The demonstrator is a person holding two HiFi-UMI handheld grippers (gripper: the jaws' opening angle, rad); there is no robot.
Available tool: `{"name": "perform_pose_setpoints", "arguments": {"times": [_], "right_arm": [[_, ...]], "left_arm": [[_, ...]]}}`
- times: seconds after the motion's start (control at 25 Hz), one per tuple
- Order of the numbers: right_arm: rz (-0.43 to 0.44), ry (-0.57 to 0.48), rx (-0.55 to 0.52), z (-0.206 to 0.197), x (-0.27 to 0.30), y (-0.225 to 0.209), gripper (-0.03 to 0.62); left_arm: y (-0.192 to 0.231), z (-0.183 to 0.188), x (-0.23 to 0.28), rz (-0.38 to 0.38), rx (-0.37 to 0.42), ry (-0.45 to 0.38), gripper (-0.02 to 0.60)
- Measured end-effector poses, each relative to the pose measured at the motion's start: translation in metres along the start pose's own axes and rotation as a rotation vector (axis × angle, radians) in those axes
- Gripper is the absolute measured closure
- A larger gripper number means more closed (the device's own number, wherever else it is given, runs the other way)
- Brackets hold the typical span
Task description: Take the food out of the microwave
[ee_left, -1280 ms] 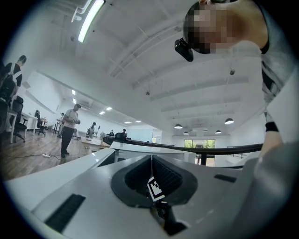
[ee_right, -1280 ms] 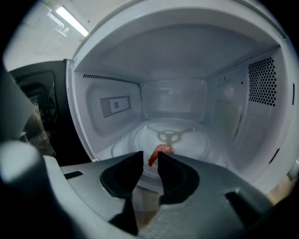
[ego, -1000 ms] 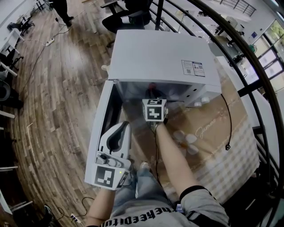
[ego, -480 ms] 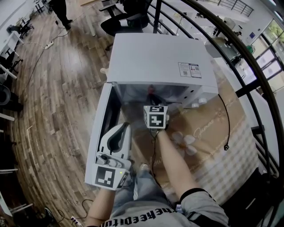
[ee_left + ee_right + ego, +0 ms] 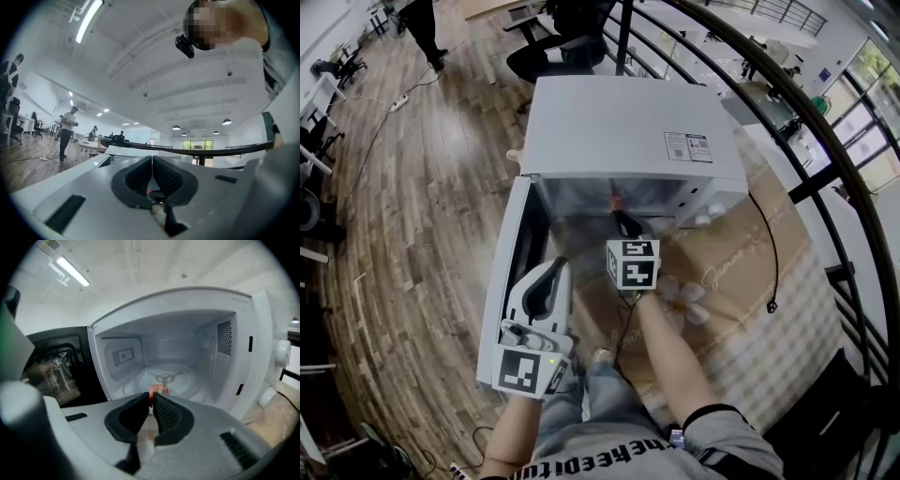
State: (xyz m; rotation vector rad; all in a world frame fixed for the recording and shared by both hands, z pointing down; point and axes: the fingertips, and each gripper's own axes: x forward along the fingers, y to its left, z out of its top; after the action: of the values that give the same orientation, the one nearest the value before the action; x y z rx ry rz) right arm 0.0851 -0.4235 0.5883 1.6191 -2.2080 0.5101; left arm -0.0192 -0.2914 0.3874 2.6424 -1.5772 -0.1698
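The white microwave [image 5: 628,122] stands with its door [image 5: 508,281] swung open to the left. My right gripper [image 5: 620,214] is at the mouth of the cavity, angled slightly down. It is shut on a small red-orange piece of food [image 5: 153,391], on which its jaws have just been closing. In the right gripper view [image 5: 151,397] the food pokes up between the black pads, with the bare glass turntable [image 5: 165,379] behind it. My left gripper [image 5: 557,270] hovers level beside the open door, jaws shut and holding nothing [image 5: 152,159].
The microwave sits on a table with a beige patterned cloth [image 5: 750,291], where a black cable [image 5: 772,272] trails to the right. White knobs [image 5: 709,218] show on the microwave's front right. A dark railing [image 5: 825,159] curves behind, above a wooden floor [image 5: 412,187] with people far off.
My right gripper has pulled back from inside the cavity towards me, rising a little, with the red food between its jaws. The left gripper has stayed where it was.
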Motion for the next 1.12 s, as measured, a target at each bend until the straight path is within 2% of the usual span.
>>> {"name": "perform_pose_setpoints", "arguments": {"times": [0.48,1.12], "right_arm": [[-0.005,-0.094,0.022,0.021,-0.071,-0.004,0.565],[-0.051,-0.173,-0.018,0.036,-0.162,-0.001,0.563]], "left_arm": [[-0.016,0.017,-0.008,-0.029,0.019,-0.019,0.571],[-0.036,0.041,-0.024,-0.076,0.029,-0.044,0.571]]}}
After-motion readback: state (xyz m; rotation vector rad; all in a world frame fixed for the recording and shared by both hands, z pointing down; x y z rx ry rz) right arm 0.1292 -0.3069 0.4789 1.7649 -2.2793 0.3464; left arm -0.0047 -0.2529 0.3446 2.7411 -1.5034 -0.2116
